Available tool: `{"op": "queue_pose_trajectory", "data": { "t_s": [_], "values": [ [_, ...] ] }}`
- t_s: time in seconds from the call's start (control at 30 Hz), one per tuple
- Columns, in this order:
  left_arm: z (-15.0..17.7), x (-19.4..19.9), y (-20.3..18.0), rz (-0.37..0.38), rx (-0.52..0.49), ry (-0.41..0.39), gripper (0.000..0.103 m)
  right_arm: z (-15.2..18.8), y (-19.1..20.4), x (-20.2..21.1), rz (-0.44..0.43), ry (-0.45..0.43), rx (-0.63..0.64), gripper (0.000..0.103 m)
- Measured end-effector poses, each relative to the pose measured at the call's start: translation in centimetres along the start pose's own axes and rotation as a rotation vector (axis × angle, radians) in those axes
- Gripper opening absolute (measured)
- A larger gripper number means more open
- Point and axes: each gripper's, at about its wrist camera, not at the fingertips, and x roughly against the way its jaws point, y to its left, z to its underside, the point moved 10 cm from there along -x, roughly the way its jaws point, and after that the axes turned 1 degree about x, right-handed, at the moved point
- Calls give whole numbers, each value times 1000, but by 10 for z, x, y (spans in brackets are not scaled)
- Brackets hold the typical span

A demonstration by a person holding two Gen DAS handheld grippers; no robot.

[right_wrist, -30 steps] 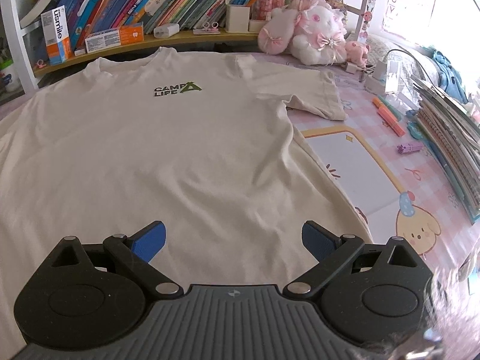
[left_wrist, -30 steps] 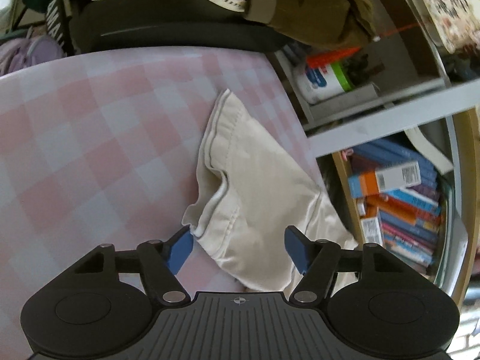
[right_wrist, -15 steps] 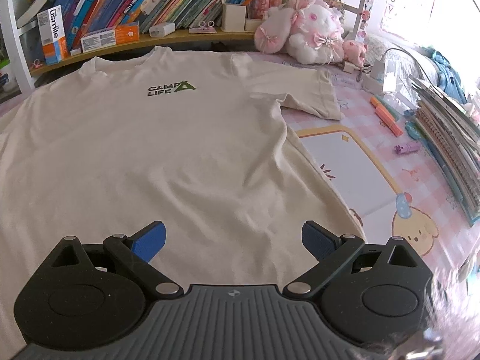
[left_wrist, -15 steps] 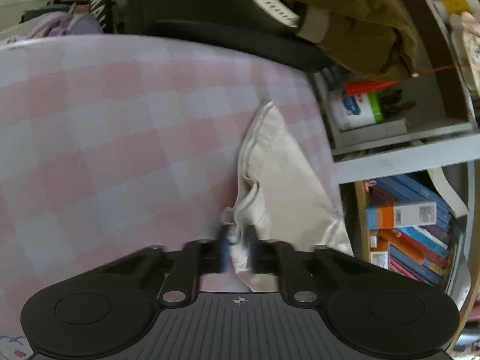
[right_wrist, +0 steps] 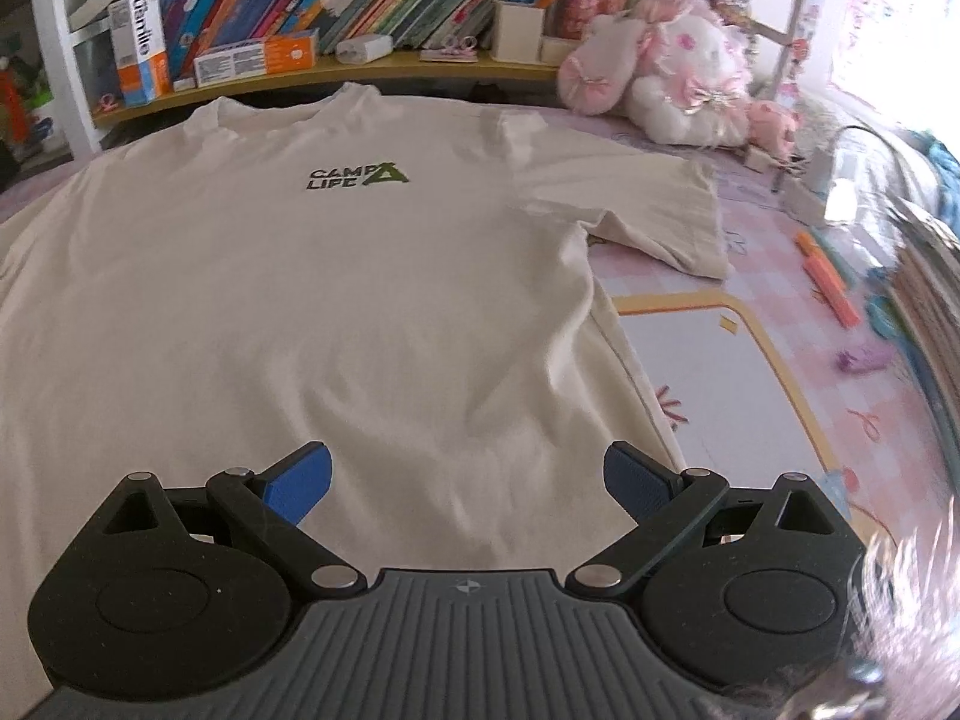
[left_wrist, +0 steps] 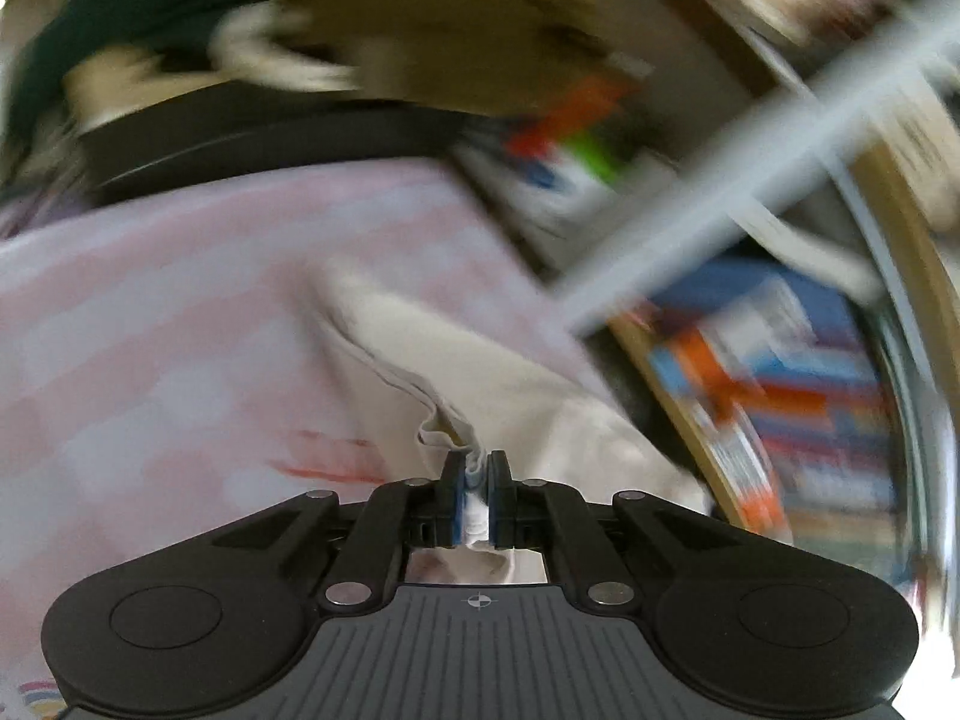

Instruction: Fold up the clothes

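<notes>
Pinching a bunched bit of the cream T-shirt between its blue pads, the left gripper is clamped on what looks like the sleeve edge, with cloth squeezed up through the narrow gap. That view is smeared with motion blur, so I cannot tell how high the cloth is lifted off the pink checked tablecloth.

Further right, the T-shirt lies face up and mostly flat, the green chest print readable. Its long axis runs away from the camera, collar pointing toward the bookshelf and hem nearest the right gripper. The far sleeve is spread out sideways toward the plush toy. The right gripper hangs over the hem with its jaws wide apart, holding nothing.

My reading: a sleeve fold is in hand on the left side. Next, that pinched sleeve likely needs carrying inward across the chest, kept taut so no crease forms.
</notes>
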Motion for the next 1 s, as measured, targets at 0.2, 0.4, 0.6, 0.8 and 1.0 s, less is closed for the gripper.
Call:
{"op": "queue_pose_trajectory", "data": {
  "t_s": [0.2, 0.4, 0.6, 0.8, 1.0],
  "values": [
    [68, -7, -103, 16, -658, 106, 7, -1, -12, -14, -56, 23, 8, 98],
    [142, -30, -103, -52, -885, 252, 22, 0, -18, -27, -105, 49, 26, 98],
    [110, -7, -69, -17, -533, 194, 62, 0, -16, -32, -133, 45, 82, 103],
    [62, -1, -26, -67, -218, 109, 61, -3, -14, -35, -148, 34, 104, 103],
    [31, -24, 3, -185, -84, 69, 57, -5, -12, -37, -152, 28, 109, 103]
  ]
}}
